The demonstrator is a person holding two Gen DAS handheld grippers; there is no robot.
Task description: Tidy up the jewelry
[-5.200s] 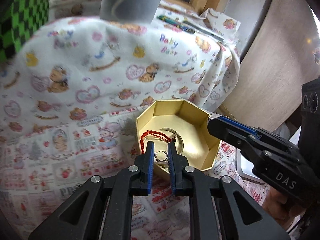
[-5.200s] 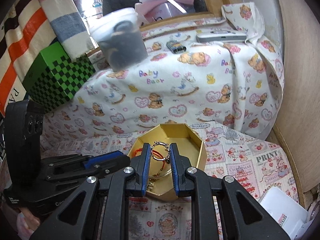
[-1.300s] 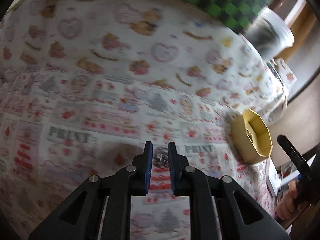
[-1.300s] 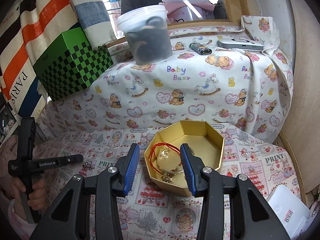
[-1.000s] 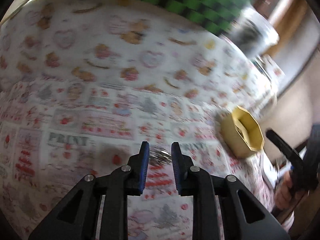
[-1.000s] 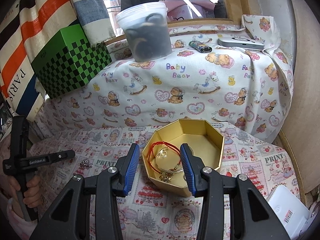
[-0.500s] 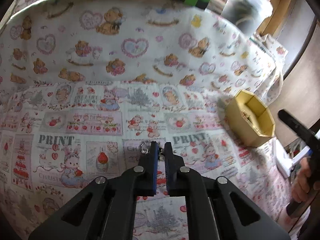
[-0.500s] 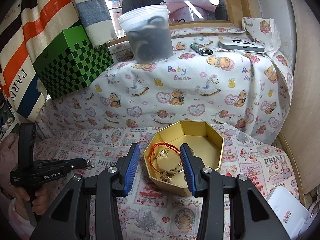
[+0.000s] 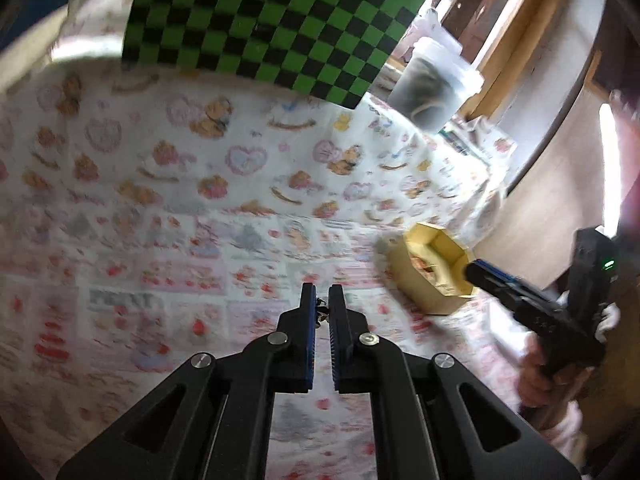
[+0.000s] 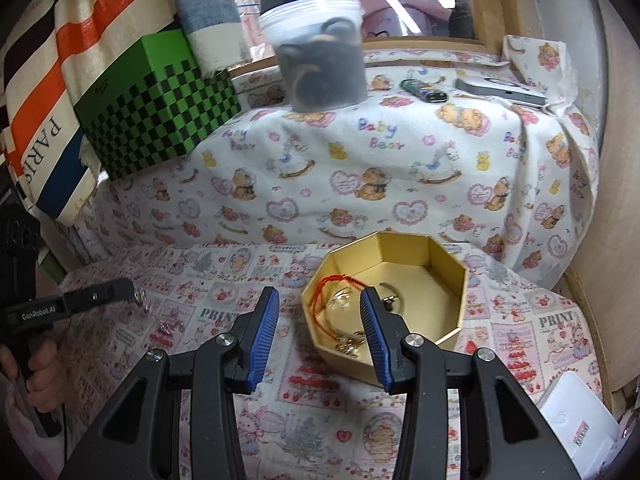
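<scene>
A desk covered by a printed cloth [image 10: 224, 312] with teddy bears, hearts and "PRINT" patches fills both views. At the back stands a green and black checkered box [image 10: 156, 108], and beside it a lidded plastic tub [image 10: 320, 56] with dark contents. Toward the right of the desk sits an open, gold octagonal box [image 10: 444, 312]; inside lie a red cord bracelet [image 10: 320, 300] and other small pieces too tangled to tell apart. The right tool [image 10: 320, 320] hovers just in front of the box, its blue-padded fingers wide apart and holding nothing. The left tool [image 9: 321, 312] is held over the cloth well to the left of the box, its fingers nearly together, pinching a small silvery chain [image 10: 141, 300] that dangles from the tips.
</scene>
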